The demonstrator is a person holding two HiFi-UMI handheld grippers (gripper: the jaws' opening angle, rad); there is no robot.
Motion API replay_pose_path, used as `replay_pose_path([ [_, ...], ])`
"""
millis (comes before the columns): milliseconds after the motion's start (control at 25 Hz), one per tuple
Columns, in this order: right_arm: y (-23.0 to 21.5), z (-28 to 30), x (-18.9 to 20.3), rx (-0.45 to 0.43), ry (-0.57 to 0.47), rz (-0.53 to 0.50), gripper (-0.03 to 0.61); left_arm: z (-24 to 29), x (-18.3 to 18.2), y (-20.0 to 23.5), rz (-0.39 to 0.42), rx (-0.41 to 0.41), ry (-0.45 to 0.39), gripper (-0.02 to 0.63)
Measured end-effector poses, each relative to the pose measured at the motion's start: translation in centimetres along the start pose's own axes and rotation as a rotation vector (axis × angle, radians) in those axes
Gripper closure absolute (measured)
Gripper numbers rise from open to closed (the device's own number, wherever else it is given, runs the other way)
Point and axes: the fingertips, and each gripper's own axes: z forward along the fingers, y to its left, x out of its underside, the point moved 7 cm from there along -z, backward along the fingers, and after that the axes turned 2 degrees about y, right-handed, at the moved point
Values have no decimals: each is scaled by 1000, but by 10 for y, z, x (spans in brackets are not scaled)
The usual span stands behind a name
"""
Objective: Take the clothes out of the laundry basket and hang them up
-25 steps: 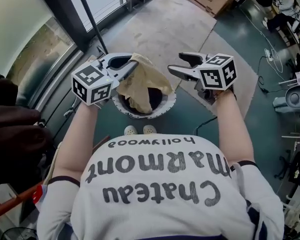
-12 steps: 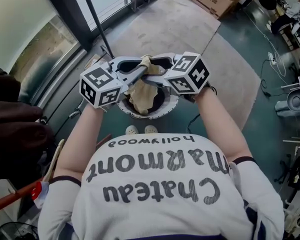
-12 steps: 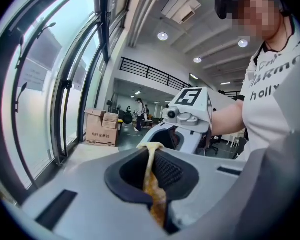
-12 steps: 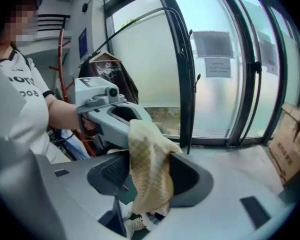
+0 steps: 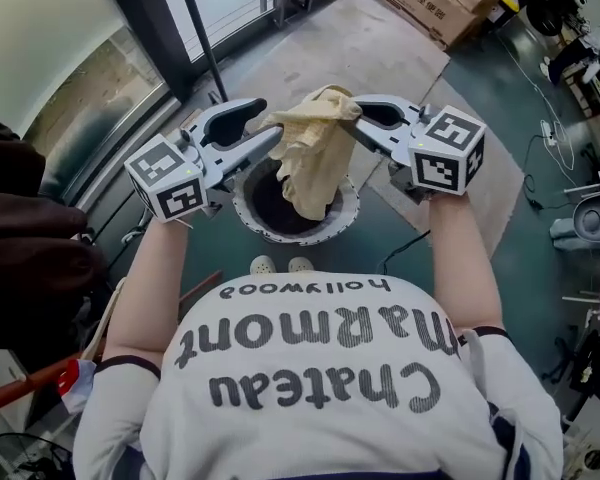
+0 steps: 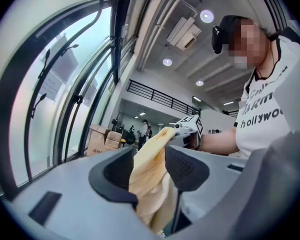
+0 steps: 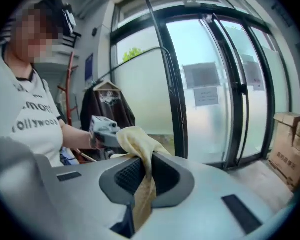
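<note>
A person stands over a round white-rimmed laundry basket (image 5: 242, 206) on the floor and looks steeply down at it. A crumpled pale yellow fabric garment (image 5: 315, 158) hangs in the air directly above the basket, its lower end dangling over the dark opening. The right gripper (image 5: 358, 118), above the basket's right side, is closing, and its jaws pinch the garment's top fold between them. The left gripper (image 5: 268, 126), above the basket's left side, is opening: its jaws stand apart with the fabric draped loosely between them, no longer squeezed. The weight therefore appears to be passing to the right gripper. As to progress, this garment is out of the basket but not yet hung. To the left of the basket a dark brown garment (image 7: 107, 109) already hangs on a hanger, and a black metal pole (image 5: 205, 38) rises beyond the basket. The inside of the basket is dark, so I cannot tell whether more clothes remain in it.
</note>
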Motion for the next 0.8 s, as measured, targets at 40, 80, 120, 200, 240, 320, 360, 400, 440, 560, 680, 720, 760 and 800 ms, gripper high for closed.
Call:
replay_pose_path([
  [40, 3, -11, -11, -50, -53, -11, 531, -6, 0, 3, 10, -20, 2, 423],
  [80, 6, -22, -21, -99, -96, -23, 531, -10, 0, 5, 22, -38, 6, 431],
  [120, 9, -32, -31, -141, -131, -37, 531, -13, 0, 7, 34, -49, 10, 433],
  [200, 14, -50, -51, -190, -171, -80, 531, -13, 4, 9, 61, -50, 17, 437],
  [240, 16, -58, -60, -199, -181, -107, 529, -12, 8, 9, 72, -50, 22, 446],
  [320, 20, -73, -77, -212, -205, -160, 529, -11, 20, 12, 68, -53, 49, 507],
  [360, 21, -80, -84, -218, -223, -178, 529, -11, 27, 13, 48, -48, 67, 564],
  [400, 21, -88, -92, -219, -242, -192, 529, -9, 35, 12, 24, -33, 83, 591],
  [440, 22, -95, -98, -215, -261, -203, 529, -6, 42, 9, 4, -7, 93, 591],
  [560, 23, -105, -108, -195, -298, -217, 529, 15, 57, -10, -42, 97, 81, 589],
  [680, 25, -100, -106, -196, -307, -201, 529, 53, 63, -36, -69, 165, 65, 232],
  [720, 26, -96, -104, -198, -299, -196, 529, 66, 64, -46, -71, 194, 70, 218],
  [760, 25, -93, -101, -194, -288, -191, 529, 77, 64, -55, -71, 221, 78, 219],
  [800, 23, -90, -98, -180, -276, -184, 529, 86, 63, -61, -66, 239, 87, 219],
])
